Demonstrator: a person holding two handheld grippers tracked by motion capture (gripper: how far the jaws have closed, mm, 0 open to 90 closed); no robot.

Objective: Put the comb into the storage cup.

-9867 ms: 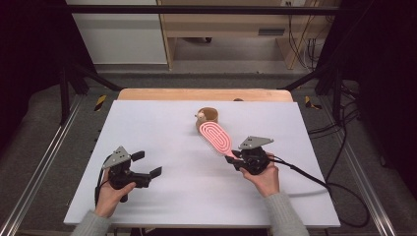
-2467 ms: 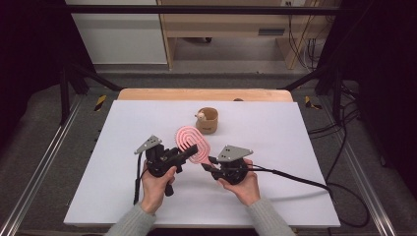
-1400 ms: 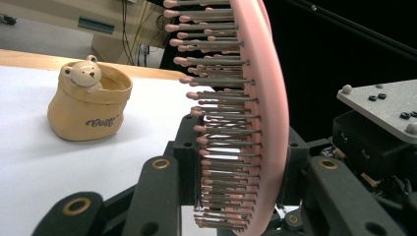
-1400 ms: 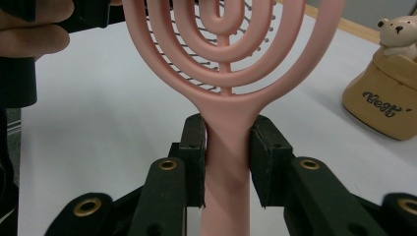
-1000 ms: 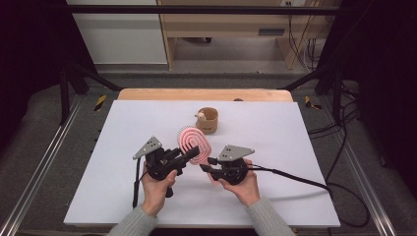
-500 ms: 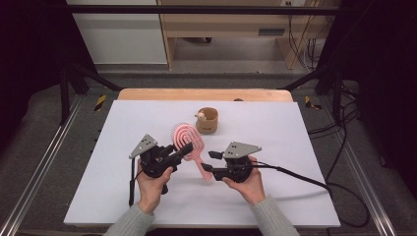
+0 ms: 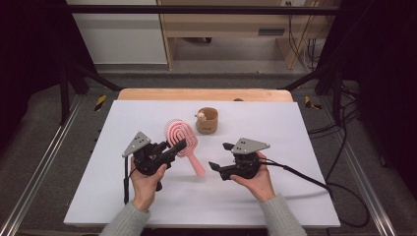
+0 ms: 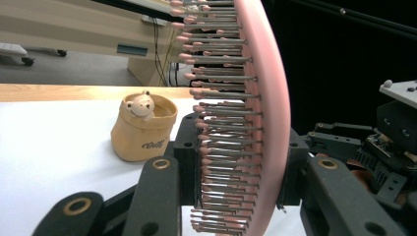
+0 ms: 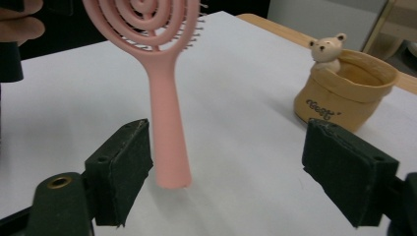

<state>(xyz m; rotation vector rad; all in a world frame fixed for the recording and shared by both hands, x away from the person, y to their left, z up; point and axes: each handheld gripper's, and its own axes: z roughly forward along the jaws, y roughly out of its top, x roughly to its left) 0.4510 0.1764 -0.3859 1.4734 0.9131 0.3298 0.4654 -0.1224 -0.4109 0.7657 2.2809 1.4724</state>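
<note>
left gripper (image 7: 173,147) is clenched on the pink brush (image 7: 180,140) head, lifted off the counter (image 7: 295,196). right gripper (image 7: 221,156), released and just opening, sits beside the handle, not touching.

A white desk (image 7: 295,128) with a wooden far edge (image 7: 201,94) stands on grey floor (image 7: 59,162), framed by black metal bars (image 7: 196,9). Behind it sit a white cabinet (image 7: 118,34) and pale wooden furniture (image 7: 231,24) (cables (image 7: 344,162) trail at the right).
</note>
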